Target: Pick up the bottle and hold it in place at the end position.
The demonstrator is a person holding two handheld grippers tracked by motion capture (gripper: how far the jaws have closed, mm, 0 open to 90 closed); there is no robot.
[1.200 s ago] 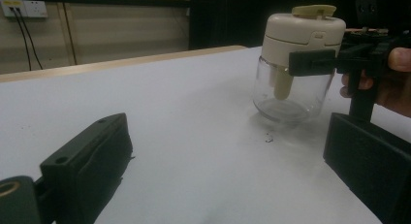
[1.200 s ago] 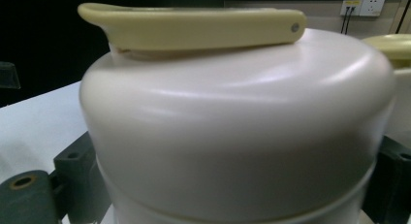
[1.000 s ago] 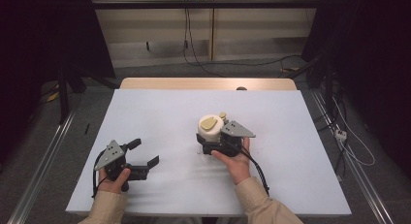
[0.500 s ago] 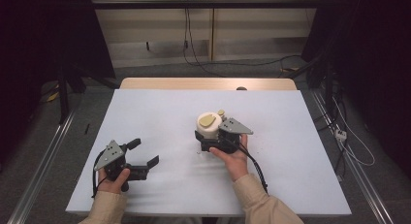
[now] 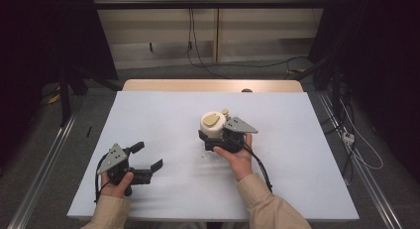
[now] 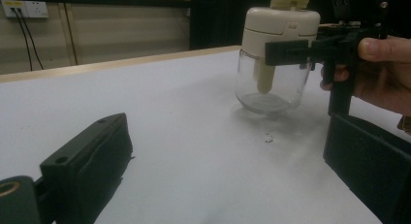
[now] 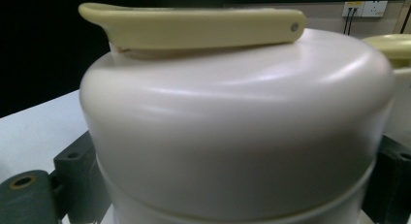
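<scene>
While nothing is held on the left side, the left gripper (image 5: 143,161) is parked low near the front-left of the white table (image 5: 163,115), jaws spread wide and empty. It is kept well apart from the jar, probably so the working area stays free. In the left gripper view its two black jaws frame bare tabletop, with the jar seen farther off between them.

Toward the middle, the glass jar (image 6: 272,83) stands upright on the table, or just off it; contact at the base cannot be confirmed. Its body is clear and looks empty. A cream lid (image 5: 213,124) sits on top, with a yellowish flip tab (image 7: 194,27) lying flat across it. A pale stem hangs down inside the glass from the lid. A small dark speck (image 6: 266,138) lies on the table just in front of the jar.

On the right, the right gripper (image 5: 213,138) is closed around the jar at the band where lid meets glass, one jaw at each side, as seen in the right gripper view. The grip is taken high, likely so the jar hangs plumb and the smooth glass is avoided. The person's right hand (image 5: 236,157) is wrapped around the gripper body from behind, and the cable trails back along the sleeve.

The jar is judged firmly clamped, ready for lifting or steadying.
</scene>
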